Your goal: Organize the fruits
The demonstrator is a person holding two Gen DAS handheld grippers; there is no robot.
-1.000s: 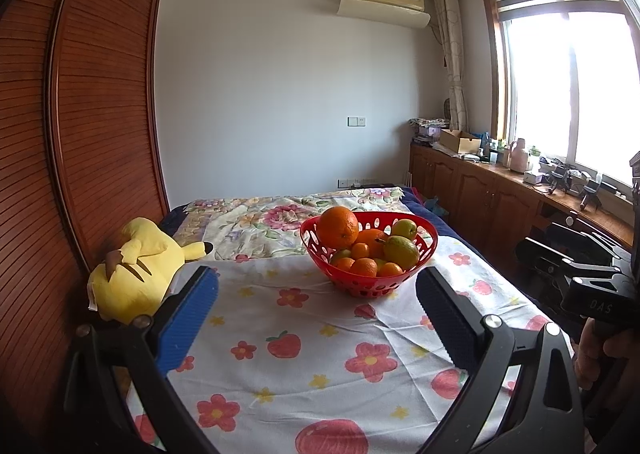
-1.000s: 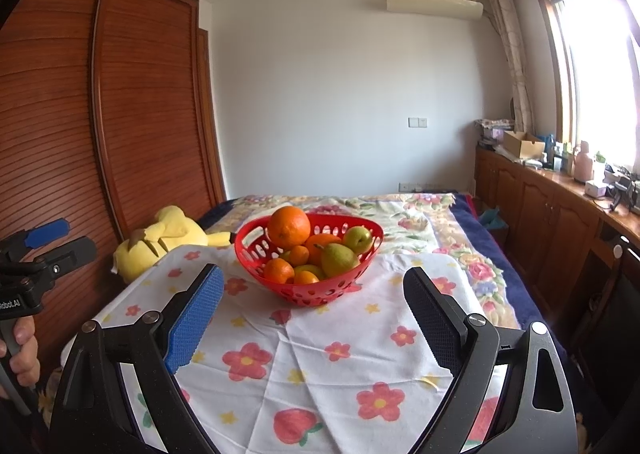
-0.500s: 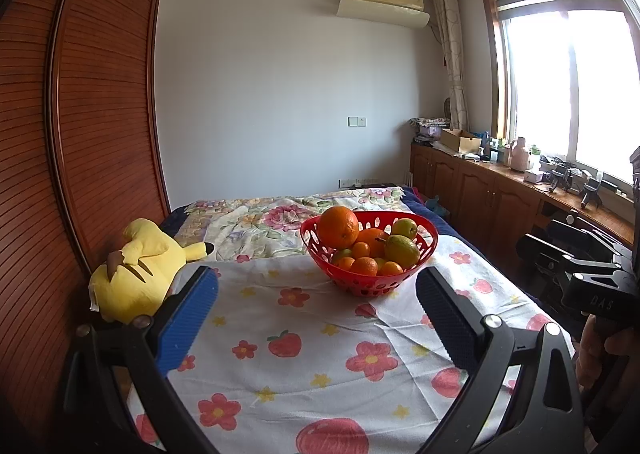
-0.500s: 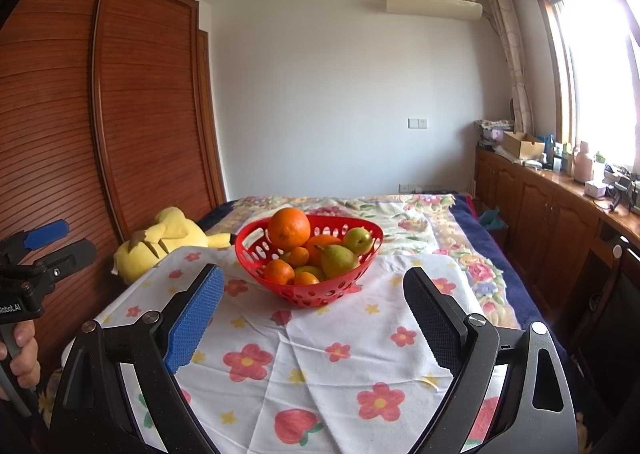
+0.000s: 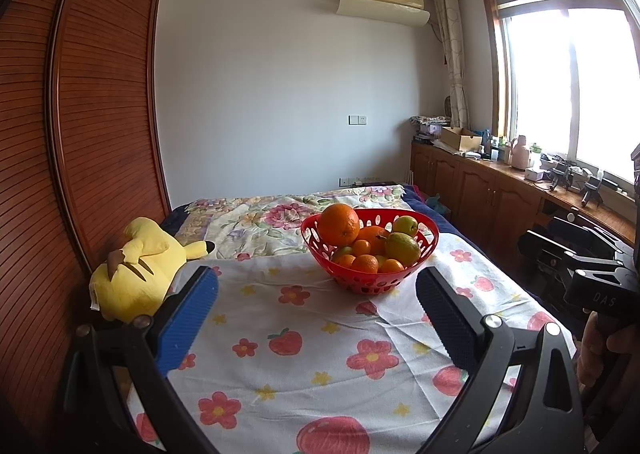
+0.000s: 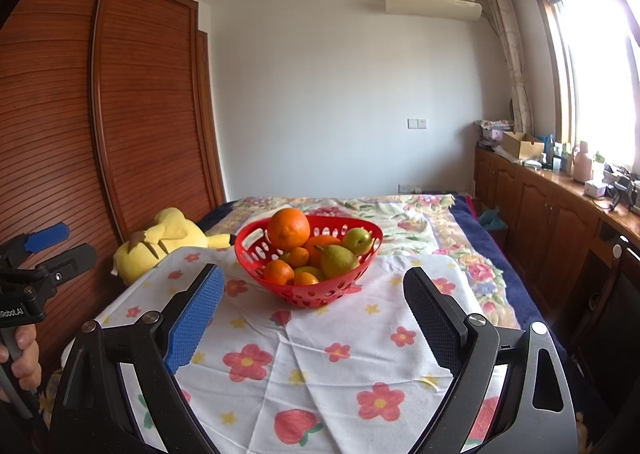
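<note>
Red perforated plastic basket stands far-centre on the flowered cotton tablecloth, piled with a large dimpled orange, small mandarins and smooth green pears. No fruit lies outside it: this fits sorting completed or yet due. Left gripper and right gripper are spread wide, empty.
</note>
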